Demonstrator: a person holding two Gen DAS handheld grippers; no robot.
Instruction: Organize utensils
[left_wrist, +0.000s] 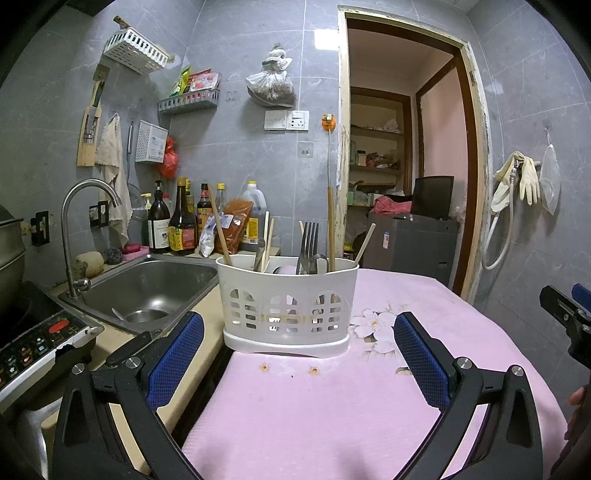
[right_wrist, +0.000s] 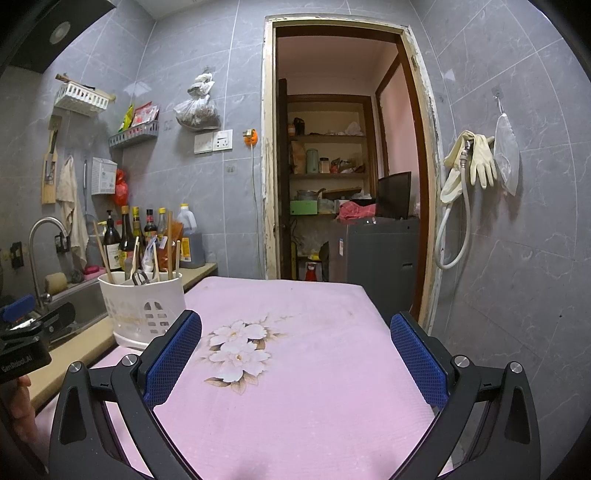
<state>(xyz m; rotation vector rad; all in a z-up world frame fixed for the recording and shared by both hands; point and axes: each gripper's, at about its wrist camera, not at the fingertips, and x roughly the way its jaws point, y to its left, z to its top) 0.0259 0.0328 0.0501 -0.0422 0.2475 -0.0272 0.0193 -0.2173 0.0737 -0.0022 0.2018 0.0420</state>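
A white plastic utensil caddy (left_wrist: 286, 317) stands at the left edge of the pink tablecloth (left_wrist: 314, 406). It holds metal forks (left_wrist: 309, 243), wooden chopsticks (left_wrist: 331, 229) and spoons, all upright. My left gripper (left_wrist: 299, 354) is open and empty, just in front of the caddy. My right gripper (right_wrist: 295, 354) is open and empty over the flower print on the cloth (right_wrist: 236, 347); the caddy (right_wrist: 142, 306) stands to its left. The right gripper also shows at the right edge of the left wrist view (left_wrist: 569, 317).
A steel sink (left_wrist: 147, 291) with a tap (left_wrist: 79, 236) lies left of the caddy, with sauce bottles (left_wrist: 177, 221) behind it and an induction cooker (left_wrist: 33, 347) at the near left. A doorway (right_wrist: 343, 166) opens behind the table. Gloves (right_wrist: 476, 162) hang on the right wall.
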